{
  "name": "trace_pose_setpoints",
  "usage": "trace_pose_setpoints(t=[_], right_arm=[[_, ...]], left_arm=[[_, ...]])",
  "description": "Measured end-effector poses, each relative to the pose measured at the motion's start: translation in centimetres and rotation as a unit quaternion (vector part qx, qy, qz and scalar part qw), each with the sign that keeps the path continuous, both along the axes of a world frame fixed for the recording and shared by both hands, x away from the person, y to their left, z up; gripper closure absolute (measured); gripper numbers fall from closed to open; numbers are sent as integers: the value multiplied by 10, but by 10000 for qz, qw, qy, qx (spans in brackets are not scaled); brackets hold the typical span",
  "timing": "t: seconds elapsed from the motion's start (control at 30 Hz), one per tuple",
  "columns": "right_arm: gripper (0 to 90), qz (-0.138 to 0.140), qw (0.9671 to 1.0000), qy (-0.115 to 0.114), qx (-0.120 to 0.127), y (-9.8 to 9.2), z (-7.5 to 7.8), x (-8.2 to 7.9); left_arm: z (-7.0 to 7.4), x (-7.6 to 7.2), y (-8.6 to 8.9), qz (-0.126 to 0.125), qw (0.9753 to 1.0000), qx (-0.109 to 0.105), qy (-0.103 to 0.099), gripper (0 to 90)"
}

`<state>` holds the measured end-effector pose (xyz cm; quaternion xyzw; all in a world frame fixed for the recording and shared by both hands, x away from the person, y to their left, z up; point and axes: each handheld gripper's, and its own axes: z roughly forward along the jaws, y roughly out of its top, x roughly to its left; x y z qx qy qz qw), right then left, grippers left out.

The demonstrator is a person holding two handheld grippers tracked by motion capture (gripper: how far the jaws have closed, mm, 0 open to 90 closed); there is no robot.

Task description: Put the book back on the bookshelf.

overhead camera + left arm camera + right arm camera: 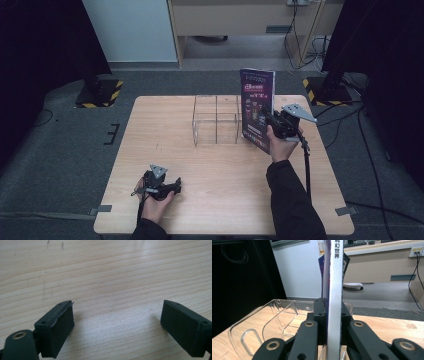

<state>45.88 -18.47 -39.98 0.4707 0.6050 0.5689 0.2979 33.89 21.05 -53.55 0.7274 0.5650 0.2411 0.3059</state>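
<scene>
Right tongs (333,322) clamp upright book (257,107) (lower edge hidden).

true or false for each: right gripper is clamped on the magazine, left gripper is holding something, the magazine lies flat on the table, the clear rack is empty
1. The right gripper is clamped on the magazine. True.
2. The left gripper holds something. False: its jaws stand wide apart over bare table.
3. The magazine lies flat on the table. False: it is held upright, just right of the clear rack.
4. The clear rack is empty. True: nothing sits in its compartments.
</scene>
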Motion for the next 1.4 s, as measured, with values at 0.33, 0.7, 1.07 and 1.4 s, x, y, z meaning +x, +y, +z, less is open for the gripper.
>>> trace_pose_setpoints(t=[0.33, 0.7, 1.07, 1.4], right_arm=[[826, 87, 9998, -14, -168, 1, -7, -2], [818, 384, 9986, 266, -259, -3, -12, -15], [814, 567, 9972, 301, -373, -16, -20, -39], [812, 739, 9954, 440, -419, -26, -29, -61]], left_arm=[[0, 0, 0, 1, 10000, 0, -1, 106], [0, 0, 0, 7, 10000, 1, -5, 105], [0, 0, 0, 9, 10000, 7, -5, 105], [0, 0, 0, 20, 10000, 4, -2, 104]])
